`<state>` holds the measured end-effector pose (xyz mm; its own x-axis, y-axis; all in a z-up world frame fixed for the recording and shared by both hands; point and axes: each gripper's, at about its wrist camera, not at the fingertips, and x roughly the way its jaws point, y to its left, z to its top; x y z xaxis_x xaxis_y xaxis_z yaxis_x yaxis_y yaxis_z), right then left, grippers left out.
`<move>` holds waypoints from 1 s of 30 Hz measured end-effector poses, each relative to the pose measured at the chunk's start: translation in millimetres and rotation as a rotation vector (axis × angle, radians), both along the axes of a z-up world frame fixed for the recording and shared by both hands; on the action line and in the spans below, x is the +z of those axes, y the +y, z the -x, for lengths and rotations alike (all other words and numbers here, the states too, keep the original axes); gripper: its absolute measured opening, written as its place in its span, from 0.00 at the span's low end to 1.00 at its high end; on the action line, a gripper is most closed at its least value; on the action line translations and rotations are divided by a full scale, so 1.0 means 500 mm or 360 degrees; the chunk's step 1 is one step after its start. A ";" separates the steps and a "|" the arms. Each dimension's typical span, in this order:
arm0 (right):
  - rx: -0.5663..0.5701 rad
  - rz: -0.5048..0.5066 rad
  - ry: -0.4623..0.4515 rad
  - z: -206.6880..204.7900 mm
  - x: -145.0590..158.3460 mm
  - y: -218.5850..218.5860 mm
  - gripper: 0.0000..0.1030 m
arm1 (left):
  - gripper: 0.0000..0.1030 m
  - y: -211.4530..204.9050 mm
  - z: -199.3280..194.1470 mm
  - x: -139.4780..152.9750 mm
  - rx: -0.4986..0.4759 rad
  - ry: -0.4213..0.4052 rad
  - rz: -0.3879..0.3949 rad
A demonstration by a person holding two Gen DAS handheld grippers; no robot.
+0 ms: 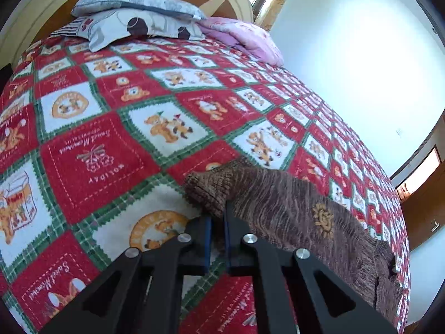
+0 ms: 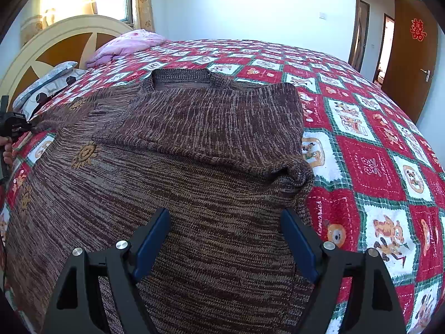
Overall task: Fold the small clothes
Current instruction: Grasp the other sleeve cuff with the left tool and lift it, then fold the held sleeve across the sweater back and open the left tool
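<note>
Left tongs [image 1: 218, 222] are clamped on the brown sweater [image 2: 194, 144]'s sleeve cuff [image 1: 208, 192], ready to fold it inward; right tongs [image 2: 225, 239] hang wide apart over the sweater's hem.

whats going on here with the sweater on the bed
A person with a gripper in each hand is folding a brown knit sweater spread on a red patchwork bedspread. One sleeve is already folded across the body. The left gripper is shut on the cuff of the other sleeve, which is still stretched out to the side. The right gripper hovers open above the sweater's lower body, holding nothing.
</note>
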<state>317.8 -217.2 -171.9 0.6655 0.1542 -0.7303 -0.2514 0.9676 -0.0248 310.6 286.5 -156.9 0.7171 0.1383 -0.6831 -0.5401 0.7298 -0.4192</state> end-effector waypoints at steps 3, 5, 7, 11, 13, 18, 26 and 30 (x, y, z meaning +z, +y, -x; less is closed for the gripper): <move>0.0000 0.0001 0.0000 0.000 0.000 0.000 0.80 | 0.07 -0.010 0.000 0.027 -0.0019 -0.0050 -0.0017; 0.0000 0.0002 0.0000 0.000 0.000 0.001 0.80 | 0.07 -0.021 -0.004 0.047 -0.0043 -0.0078 -0.0034; -0.0001 0.0002 0.0000 0.000 0.000 0.001 0.80 | 0.07 -0.034 -0.010 0.071 -0.0077 -0.0118 -0.0030; -0.0006 0.0004 -0.0006 0.002 -0.001 0.001 0.80 | 0.07 -0.075 -0.028 0.125 -0.0192 -0.0222 0.0019; -0.0013 -0.0002 -0.0011 0.003 0.000 -0.001 0.80 | 0.07 -0.102 -0.037 0.148 -0.0248 -0.0258 0.0014; -0.0043 -0.0031 -0.0017 0.002 0.004 -0.012 0.80 | 0.07 -0.203 -0.069 0.206 -0.0439 -0.0327 -0.0009; -0.0154 -0.0089 -0.0065 0.002 0.018 -0.040 0.80 | 0.07 -0.368 -0.106 0.252 -0.0697 -0.0360 -0.0083; -0.0203 -0.0115 -0.0054 -0.003 0.019 -0.053 0.80 | 0.07 -0.446 -0.117 0.240 -0.0825 -0.0343 -0.0067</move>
<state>319.4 -243.7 -162.6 0.7071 0.1185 -0.6971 -0.1268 0.9911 0.0399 369.3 63.7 -37.0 0.8212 -0.2453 -0.5152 -0.0119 0.8953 -0.4452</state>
